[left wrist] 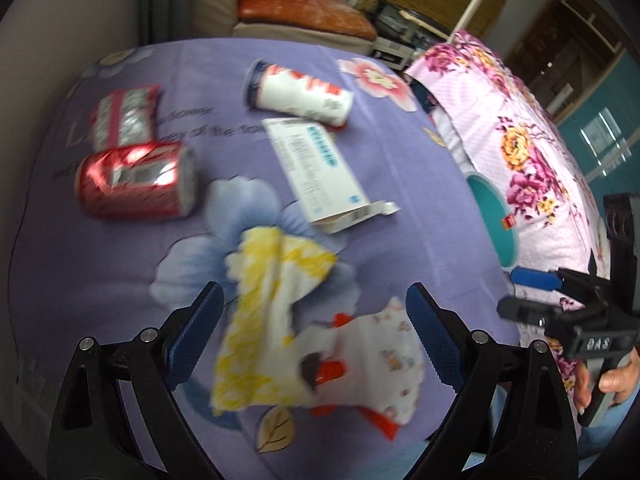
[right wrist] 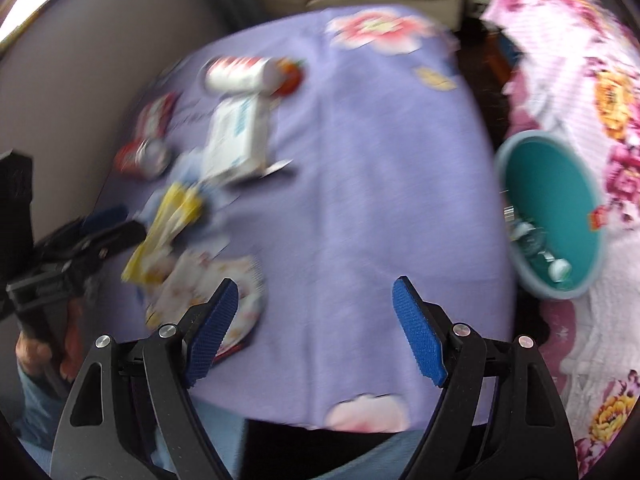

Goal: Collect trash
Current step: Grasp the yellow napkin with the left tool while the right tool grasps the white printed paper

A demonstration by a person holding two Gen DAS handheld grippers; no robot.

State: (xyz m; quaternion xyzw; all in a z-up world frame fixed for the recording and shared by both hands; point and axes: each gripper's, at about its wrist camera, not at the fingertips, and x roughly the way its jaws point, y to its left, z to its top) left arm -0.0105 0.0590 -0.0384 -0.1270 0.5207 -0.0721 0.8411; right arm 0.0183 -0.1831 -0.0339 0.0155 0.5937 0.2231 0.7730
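On the soft purple flowered cloth [left wrist: 400, 184] your left gripper [left wrist: 316, 332] stands spread around the crinkled yellow-white wrapper [left wrist: 272, 320]. Your right gripper [right wrist: 314, 330], also spread, holds nothing, beside the round teal plastic bin [right wrist: 560, 200]. The dented red metal can [left wrist: 136, 184] lies further away.

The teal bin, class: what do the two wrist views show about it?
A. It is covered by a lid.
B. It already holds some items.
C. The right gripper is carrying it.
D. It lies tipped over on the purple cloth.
B: in the right wrist view the open teal bin, beside the purple cloth, holds bottle-like items at its bottom.
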